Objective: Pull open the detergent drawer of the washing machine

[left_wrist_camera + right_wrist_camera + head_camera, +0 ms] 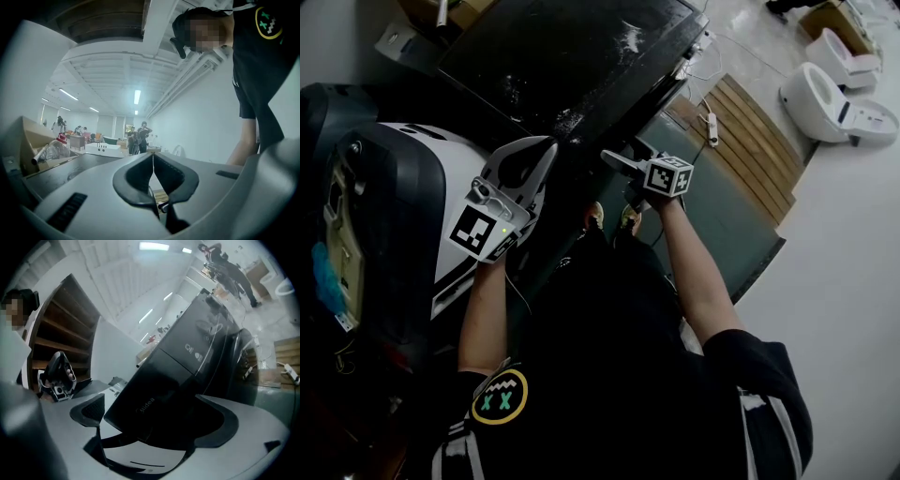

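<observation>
Left tool (539, 155) is tilting upward, jaws pressing pad to pad and holding nothing. Right tool (617, 161) is sitting near it without touching, jaws standing wide apart. Both arms are reaching forward, bare below short dark sleeves. Left forearm (483, 314) is running straight out, and right forearm (694, 272) is angling in toward the left one.

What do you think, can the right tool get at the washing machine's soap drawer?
Probably yes. The right tool is open, and the dark drawer front stands between its jaws, with nothing in the way.
</observation>
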Demonstrator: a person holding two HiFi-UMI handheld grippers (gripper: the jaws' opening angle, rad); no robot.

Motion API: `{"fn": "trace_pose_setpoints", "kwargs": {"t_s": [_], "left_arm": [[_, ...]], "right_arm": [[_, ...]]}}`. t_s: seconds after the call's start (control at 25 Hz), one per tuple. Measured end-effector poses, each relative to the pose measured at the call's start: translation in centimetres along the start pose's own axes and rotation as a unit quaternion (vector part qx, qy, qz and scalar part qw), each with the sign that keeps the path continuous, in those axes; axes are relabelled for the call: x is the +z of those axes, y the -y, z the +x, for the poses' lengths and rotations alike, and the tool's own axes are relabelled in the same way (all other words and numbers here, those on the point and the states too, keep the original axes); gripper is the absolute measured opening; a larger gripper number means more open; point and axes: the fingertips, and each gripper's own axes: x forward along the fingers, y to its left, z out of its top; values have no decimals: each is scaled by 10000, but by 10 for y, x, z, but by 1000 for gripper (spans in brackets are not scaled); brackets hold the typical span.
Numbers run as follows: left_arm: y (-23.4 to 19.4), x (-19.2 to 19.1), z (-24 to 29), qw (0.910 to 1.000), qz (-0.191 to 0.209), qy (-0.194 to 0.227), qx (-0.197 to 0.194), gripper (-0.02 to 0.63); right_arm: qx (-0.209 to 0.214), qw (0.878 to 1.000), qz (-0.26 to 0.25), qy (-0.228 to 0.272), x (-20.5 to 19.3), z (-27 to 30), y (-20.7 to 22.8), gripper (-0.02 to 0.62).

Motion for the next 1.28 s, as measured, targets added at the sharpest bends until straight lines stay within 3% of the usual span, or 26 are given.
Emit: {"fn": "trace_pose_setpoints", "kwargs": {"t_s": [0.28, 0.44, 0.64, 0.88, 0.96, 1.28], "left_arm": [[-2, -4, -2, 9998, -5, -118, 129, 23], [-2, -5, -5, 9996, 1, -180, 197, 23], [-2, -9, -9, 9993, -11, -275, 256, 23], [5, -10, -9, 9989, 11, -397, 250, 23], [7, -11, -10, 9987, 17, -446, 260, 23], [13, -13, -14, 9978, 45, -604, 282, 23]], "right_arm": [[267, 9976, 542, -334, -25, 28, 14, 598], [500, 9951, 825, -215, -25, 33, 13, 600], [1143, 9867, 1152, -1, -18, 33, -3, 543], [1371, 9798, 1445, 162, -19, 44, -3, 520], [1582, 9740, 1596, 283, -19, 41, -3, 477], [1920, 9648, 1767, 325, -19, 36, -1, 426]]}}
